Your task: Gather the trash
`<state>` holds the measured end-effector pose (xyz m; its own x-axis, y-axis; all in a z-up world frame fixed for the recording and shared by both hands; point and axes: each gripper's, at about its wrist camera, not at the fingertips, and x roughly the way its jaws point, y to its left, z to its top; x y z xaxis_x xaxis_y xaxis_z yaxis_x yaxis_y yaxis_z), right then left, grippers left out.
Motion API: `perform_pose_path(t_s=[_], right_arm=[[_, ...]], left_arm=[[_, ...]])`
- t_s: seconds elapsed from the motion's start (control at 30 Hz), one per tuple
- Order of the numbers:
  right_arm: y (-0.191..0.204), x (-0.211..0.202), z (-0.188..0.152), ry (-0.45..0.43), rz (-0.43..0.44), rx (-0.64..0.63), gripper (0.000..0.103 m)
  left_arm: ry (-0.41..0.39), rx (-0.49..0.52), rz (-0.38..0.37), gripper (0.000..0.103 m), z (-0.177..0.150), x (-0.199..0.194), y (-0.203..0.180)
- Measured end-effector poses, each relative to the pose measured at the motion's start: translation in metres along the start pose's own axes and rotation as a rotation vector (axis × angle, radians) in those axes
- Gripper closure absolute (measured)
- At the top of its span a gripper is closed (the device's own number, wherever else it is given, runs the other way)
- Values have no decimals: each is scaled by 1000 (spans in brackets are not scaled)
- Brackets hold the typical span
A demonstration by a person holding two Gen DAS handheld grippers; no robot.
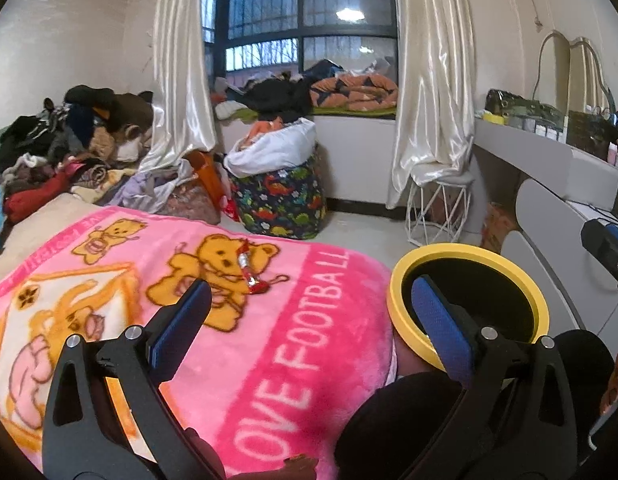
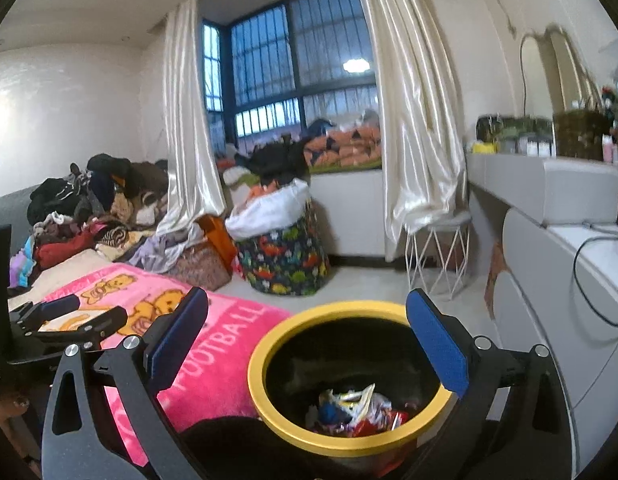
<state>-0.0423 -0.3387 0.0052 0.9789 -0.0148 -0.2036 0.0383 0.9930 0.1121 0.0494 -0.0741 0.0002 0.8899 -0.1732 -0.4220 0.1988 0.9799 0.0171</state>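
Reaching with spread left jaws for the candy wrapper (image 1: 251,270) at twelve o'clock on the pink blanket (image 1: 309,340): pinch its twisted middle; right jaws hang spread above the bin (image 2: 269,344)

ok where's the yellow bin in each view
Left wrist: the bin sits lower right, beside the pink blanket, partly behind the left gripper's right finger.
Right wrist: bin at bottom centre, under the open right gripper, with trash visible inside.
Shared landmark: the dinosaur-print basket on the floor below the window.
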Motion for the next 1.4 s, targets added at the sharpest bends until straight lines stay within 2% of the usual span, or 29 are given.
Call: perform_pose_path(t_s=[0.23,0.43,1.4], right_arm=[[6,-15,-11,-56,-27,27,6],[16,-12,-21,-49,-23,-38,6],[16,-11,-23,-49,-47,-29,6]], left_arm=[[-60,2,23,11,-13,-20,9],[-58,5,20,11,-19,-23,9],[-64,10,19,11,-21,-23,5]])
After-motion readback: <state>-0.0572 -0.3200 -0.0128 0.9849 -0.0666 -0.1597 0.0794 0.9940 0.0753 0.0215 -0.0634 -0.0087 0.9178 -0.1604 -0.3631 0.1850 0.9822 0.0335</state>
